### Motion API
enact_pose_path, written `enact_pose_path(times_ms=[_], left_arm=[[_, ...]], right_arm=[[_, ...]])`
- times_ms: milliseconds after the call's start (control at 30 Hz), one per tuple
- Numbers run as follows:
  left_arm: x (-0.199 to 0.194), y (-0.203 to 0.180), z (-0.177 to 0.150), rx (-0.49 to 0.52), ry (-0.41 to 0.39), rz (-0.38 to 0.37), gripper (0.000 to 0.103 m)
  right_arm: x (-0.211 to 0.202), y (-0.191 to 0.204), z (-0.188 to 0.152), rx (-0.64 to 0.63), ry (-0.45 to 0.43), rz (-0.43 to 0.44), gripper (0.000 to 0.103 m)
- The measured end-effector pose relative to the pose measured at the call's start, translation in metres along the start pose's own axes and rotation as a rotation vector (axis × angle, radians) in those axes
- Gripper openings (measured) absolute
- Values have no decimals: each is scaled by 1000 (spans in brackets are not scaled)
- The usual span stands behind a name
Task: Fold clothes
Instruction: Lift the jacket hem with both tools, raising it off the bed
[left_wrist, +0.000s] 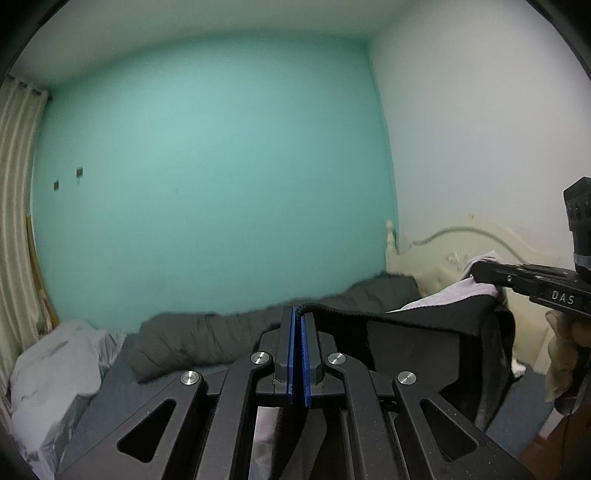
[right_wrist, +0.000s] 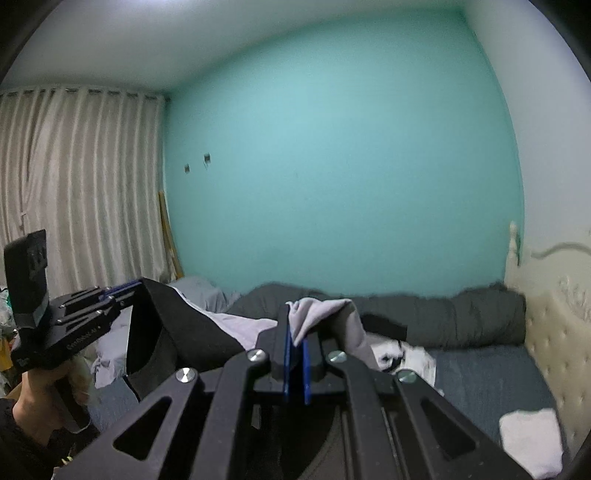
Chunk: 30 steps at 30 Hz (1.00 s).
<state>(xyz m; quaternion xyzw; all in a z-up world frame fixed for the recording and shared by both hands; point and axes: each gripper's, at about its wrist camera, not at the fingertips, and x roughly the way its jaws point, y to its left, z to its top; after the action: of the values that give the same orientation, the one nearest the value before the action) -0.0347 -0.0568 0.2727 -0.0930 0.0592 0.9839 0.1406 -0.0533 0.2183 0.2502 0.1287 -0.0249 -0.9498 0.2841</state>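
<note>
Left gripper (left_wrist: 298, 314) raised above the bed (left_wrist: 122, 384), blue pads (left_wrist: 293, 350) drawn almost together, only a thin slit between them. Pinched at the tips: the black ribbed edge of the garment (left_wrist: 424, 332), running off rightward as a taut band. Below the band, black cloth hanging in a loose sheet, pale lilac lining showing along its top. Far end of that band caught in the right gripper (left_wrist: 480, 271), seen here from the side, lilac cloth bunched around its tips.

From the right wrist: right gripper (right_wrist: 295, 325) likewise nearly closed, pads (right_wrist: 286, 354) narrow, clamped on a lilac-grey fold of the garment (right_wrist: 321, 310) that sticks up between them and drapes off to the right. Left gripper (right_wrist: 127, 286) at the left of that view, held in a hand (right_wrist: 40, 391), tips closed on the black corner of the same garment. Cloth stretched in the air between the two grippers, black outside, lilac inside, sagging toward the bed.

On the bed (right_wrist: 480, 373): a long dark grey duvet roll (right_wrist: 443, 317) along the teal wall (right_wrist: 332, 166), a black-and-white item (right_wrist: 402, 356) crumpled just past the right gripper, a white folded piece (right_wrist: 532, 439) near the cream headboard (right_wrist: 554, 332). Pale grey bedding (left_wrist: 55, 369) heaped at the left end. Cream curtain (right_wrist: 74, 192) at the left.
</note>
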Motion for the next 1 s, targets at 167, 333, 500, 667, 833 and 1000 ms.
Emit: enact_pose_path(times_ms=[167,333,500,667,833,1000], left_arm=[[52,4,-41,-19,90,-8,3],[105,1,-78,-37,170,-17,3],[167,2,-107,-52,236,-22,3],[229,2,-136,-67,302,-27,3],[303,8,-165,-70,364,-27,3],[381,19,-197,-85,429,-15,3]], right_arm=[[52,-21,-35,23,77,-12,4],[102,-46,-57,45,127,-26,4],[154,-87,-80,58,188,-50,4],[204,-125,-112,85,252,-71,4],[266,-160,-138,104,306,-88,4],[326,-191,-161,130,354,-105,4]])
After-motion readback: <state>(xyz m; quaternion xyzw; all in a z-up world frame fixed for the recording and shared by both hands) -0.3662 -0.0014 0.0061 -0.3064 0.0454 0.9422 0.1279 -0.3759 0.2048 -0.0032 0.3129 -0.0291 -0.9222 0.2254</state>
